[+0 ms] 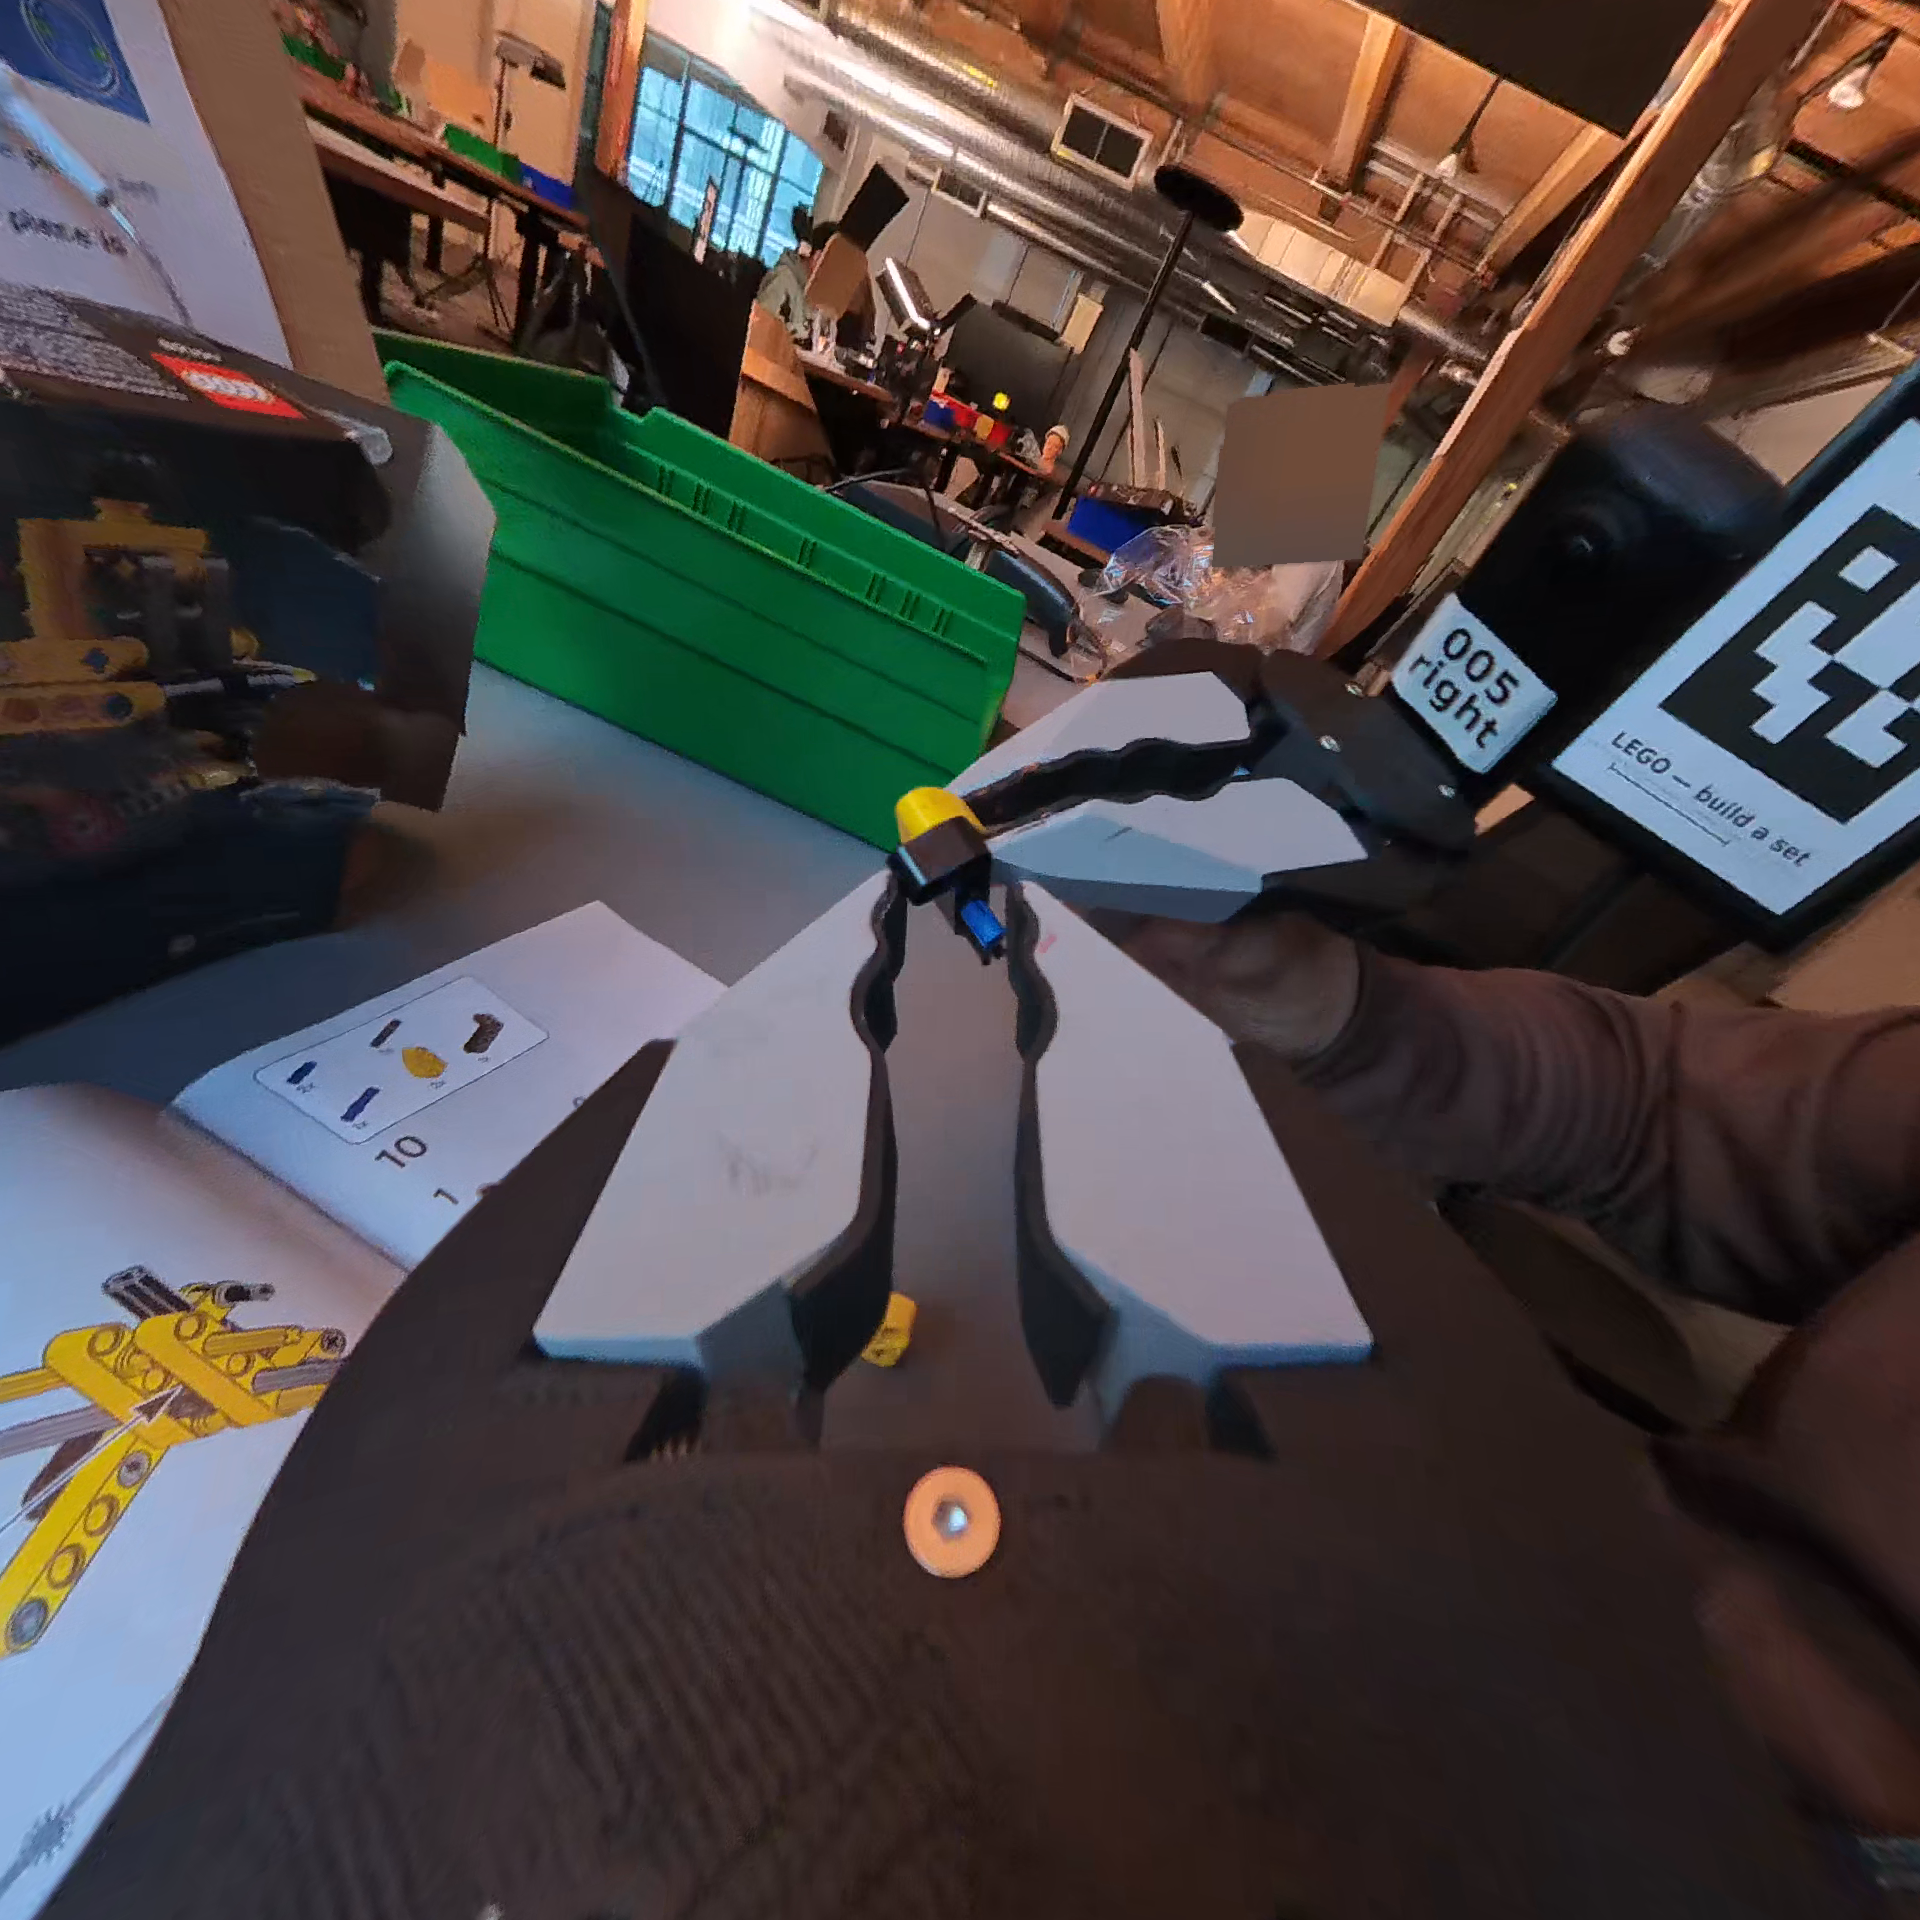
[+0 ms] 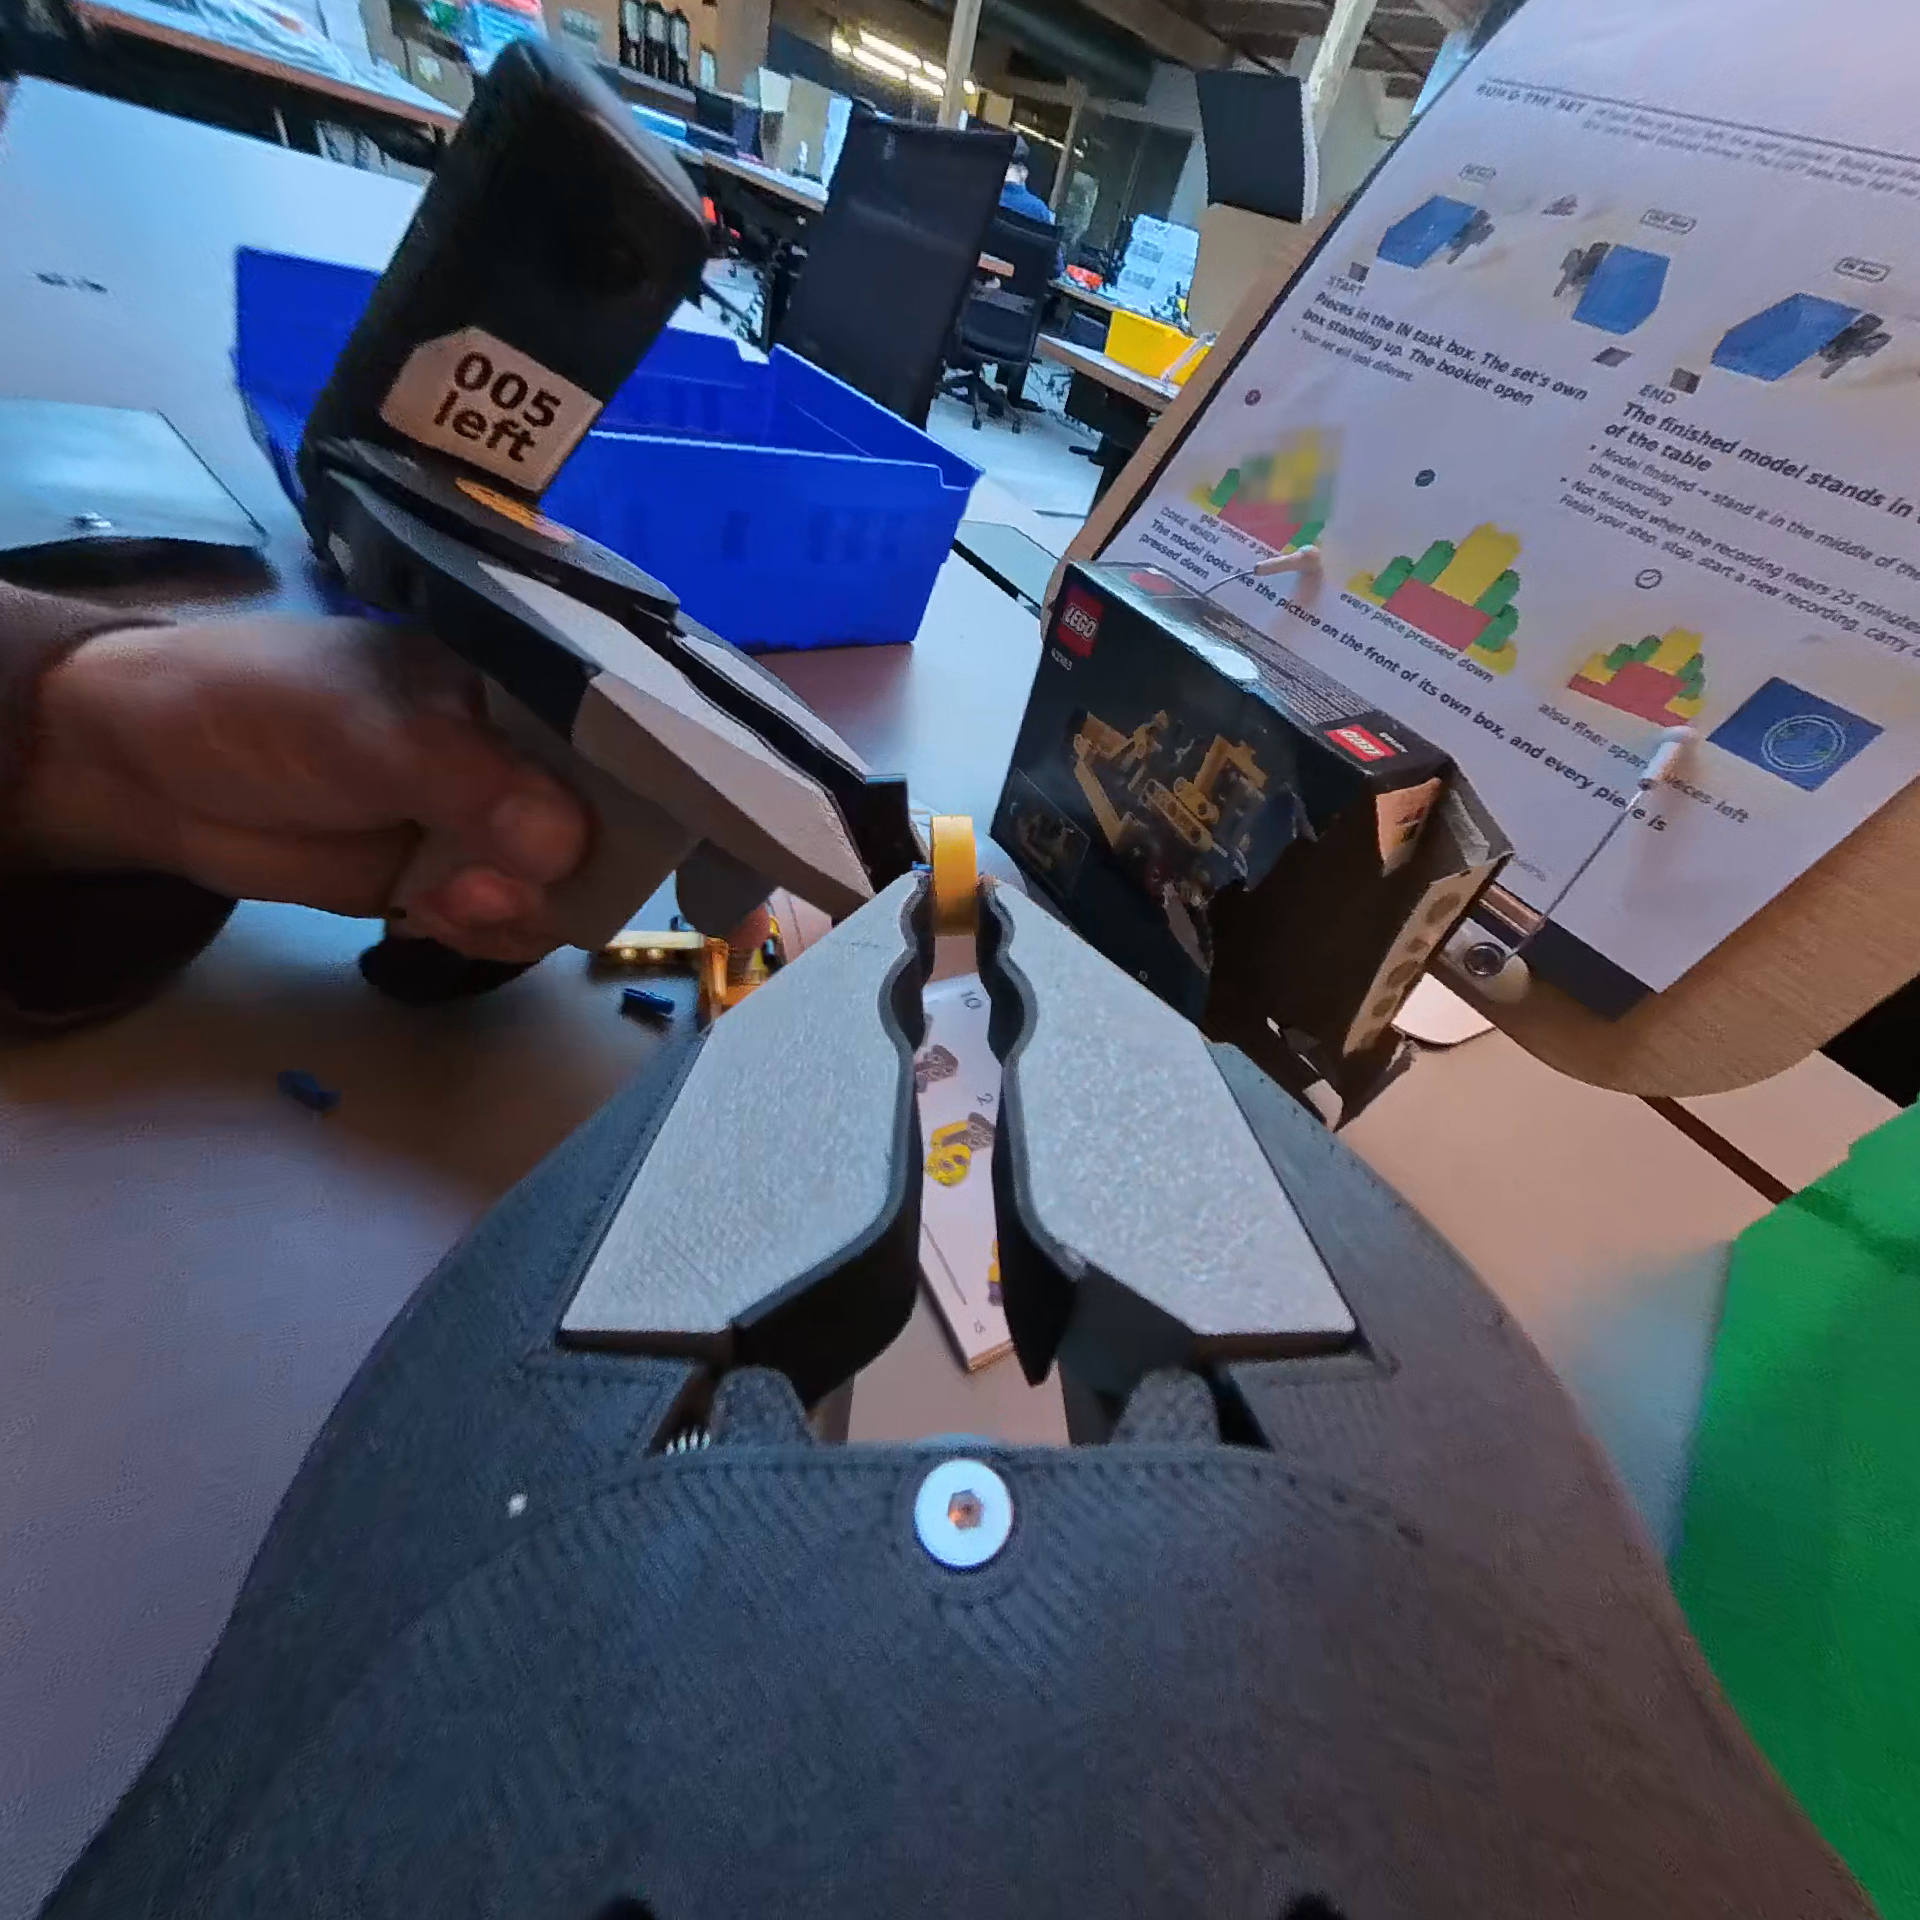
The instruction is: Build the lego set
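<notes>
Both jaws stand narrow and meet over the table. The right gripper [image 2: 951, 904] pinches a yellow piece [image 2: 952, 868] at its fingertips; seen from the left wrist view this gripper [image 1: 961, 831] comes in from the right, and the yellow piece [image 1: 928, 814] sits on a black connector [image 1: 938, 857] with a blue pin [image 1: 979, 928] sticking out below it. The small assembly's long axis runs from the yellow end, up and away, down to the blue pin, which points into the gap between the left gripper's [image 1: 951, 914] tips. Whether the left jaws already press on the pin I cannot tell; they stand slightly apart, close around it. A hand [image 2: 312, 790] holds the left gripper [image 2: 883, 831]. Under the grippers lies the open booklet [image 1: 312, 1143] near the table's front left. The set's box [image 2: 1226, 831] stands behind it, against an instruction board [image 2: 1558, 520]. A green bin [image 1: 727, 613] sits at the far side, a blue bin [image 2: 748, 488] beyond the left gripper. Loose blue pins [image 2: 309, 1089] and yellow parts [image 2: 655, 948] lie on the bare table [image 2: 260, 1247].
</notes>
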`<state>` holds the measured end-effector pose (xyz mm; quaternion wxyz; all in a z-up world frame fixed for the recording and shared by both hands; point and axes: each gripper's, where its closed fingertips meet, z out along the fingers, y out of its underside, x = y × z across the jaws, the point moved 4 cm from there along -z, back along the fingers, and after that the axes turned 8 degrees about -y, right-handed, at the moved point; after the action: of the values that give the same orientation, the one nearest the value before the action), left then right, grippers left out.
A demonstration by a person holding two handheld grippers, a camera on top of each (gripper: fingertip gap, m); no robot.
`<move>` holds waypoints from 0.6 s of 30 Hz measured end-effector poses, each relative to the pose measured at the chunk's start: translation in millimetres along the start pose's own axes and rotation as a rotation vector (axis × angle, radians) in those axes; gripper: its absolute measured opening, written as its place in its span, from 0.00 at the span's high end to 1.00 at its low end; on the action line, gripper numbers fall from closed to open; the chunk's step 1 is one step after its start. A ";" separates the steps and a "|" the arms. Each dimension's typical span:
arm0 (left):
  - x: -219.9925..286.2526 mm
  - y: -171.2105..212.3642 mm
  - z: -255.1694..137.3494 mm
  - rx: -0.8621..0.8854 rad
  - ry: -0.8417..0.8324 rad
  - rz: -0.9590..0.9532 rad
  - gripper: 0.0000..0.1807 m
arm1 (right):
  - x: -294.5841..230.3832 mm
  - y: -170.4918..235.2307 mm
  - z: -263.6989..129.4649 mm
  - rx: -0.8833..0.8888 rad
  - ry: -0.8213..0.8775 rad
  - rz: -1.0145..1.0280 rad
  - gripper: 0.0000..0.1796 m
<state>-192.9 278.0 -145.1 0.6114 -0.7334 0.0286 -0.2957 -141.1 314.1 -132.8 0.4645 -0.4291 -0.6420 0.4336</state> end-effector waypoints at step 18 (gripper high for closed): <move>-2.7 -4.3 -4.5 0.016 -0.102 0.082 0.97 | -6.1 -3.7 4.8 -0.209 0.182 -0.395 0.98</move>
<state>-198.6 276.1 -141.8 0.6296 -0.7408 0.0251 -0.2326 -145.1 306.6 -131.5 0.5494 -0.3781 -0.7103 0.2252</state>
